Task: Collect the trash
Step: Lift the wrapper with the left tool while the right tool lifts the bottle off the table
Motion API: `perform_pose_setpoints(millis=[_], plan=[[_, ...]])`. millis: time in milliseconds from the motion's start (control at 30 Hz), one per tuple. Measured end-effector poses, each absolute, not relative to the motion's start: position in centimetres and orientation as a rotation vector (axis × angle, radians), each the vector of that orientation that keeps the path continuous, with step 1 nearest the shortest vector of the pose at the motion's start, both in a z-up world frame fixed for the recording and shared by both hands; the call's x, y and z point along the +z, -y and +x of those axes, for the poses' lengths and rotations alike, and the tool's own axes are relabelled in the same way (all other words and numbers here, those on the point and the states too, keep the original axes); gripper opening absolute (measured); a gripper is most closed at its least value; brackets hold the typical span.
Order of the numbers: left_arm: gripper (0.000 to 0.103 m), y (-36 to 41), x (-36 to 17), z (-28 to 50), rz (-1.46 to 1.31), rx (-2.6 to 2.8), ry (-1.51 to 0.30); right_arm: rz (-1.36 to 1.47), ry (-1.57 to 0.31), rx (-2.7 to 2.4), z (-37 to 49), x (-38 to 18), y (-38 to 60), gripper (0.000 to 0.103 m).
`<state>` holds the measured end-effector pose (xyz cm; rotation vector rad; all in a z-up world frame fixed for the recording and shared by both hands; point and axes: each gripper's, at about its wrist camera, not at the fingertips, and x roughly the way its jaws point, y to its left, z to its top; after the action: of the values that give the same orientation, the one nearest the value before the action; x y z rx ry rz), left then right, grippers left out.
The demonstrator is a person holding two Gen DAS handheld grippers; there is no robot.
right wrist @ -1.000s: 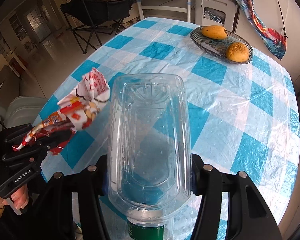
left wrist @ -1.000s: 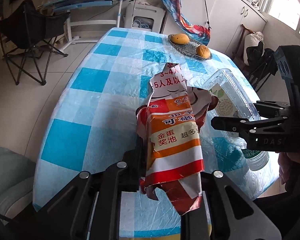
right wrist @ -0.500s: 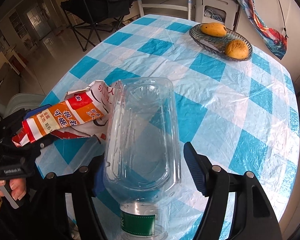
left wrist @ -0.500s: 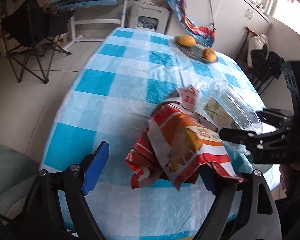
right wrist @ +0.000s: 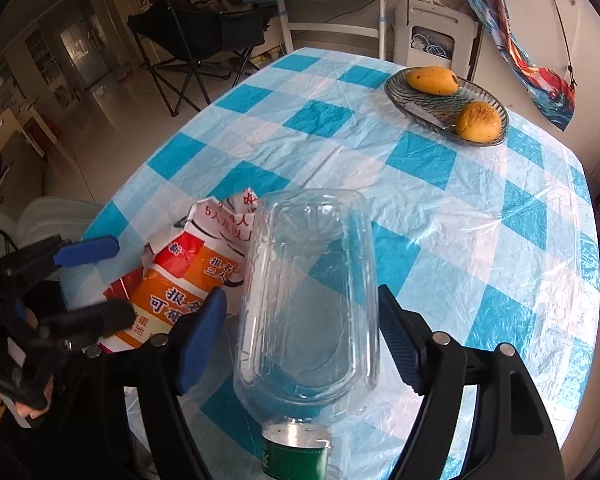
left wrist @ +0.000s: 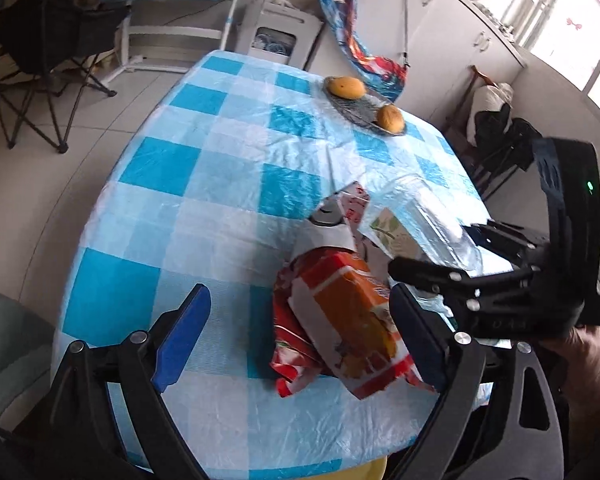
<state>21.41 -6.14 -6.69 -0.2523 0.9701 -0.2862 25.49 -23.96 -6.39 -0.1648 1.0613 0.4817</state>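
we are holding our left gripper (left wrist: 300, 332) with jaws wide apart around the wrapper (left wrist: 340, 320), lying on the table (left wrist: 204, 200) edge; our right gripper (right wrist: 300, 340), jaws apart, is framing the bottle (right wrist: 308, 300) beside it, likely gathered for binning

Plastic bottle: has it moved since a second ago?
Yes. The plastic bottle has slipped down toward the near table edge, out of the right gripper.

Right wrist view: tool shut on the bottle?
No. The right tool is open, with a clear gap between each blue pad and the plastic bottle lying on the table.
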Motion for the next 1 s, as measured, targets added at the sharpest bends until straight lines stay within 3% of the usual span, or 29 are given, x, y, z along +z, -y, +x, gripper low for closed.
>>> perform_pose_setpoints(millis=[633, 700, 767, 800, 1000], plan=[[0.091, 9.5, -7.9, 23.4, -0.141, -0.203, -0.958, -0.303, -1.137, 0.461, 25.2, -7.4, 24.7, 0.076], [0.079, 10.2, -7.9, 23.3, -0.114, -0.208, -0.956, -0.318, -1.132, 0.455, 25.0, -7.4, 24.7, 0.074], [0.05, 10.8, -7.8, 23.2, -0.1, -0.237, -0.958, -0.305, -1.128, 0.466, 25.0, -7.4, 24.8, 0.065], [0.045, 11.0, -7.8, 23.2, -0.1, -0.25, -0.962, -0.299, -1.124, 0.456, 25.0, -7.3, 24.9, 0.059], [0.027, 10.3, -6.9, 22.3, -0.149, -0.257, -0.931, -0.192, -1.098, 0.437, 25.0, -6.7, 26.1, 0.058]])
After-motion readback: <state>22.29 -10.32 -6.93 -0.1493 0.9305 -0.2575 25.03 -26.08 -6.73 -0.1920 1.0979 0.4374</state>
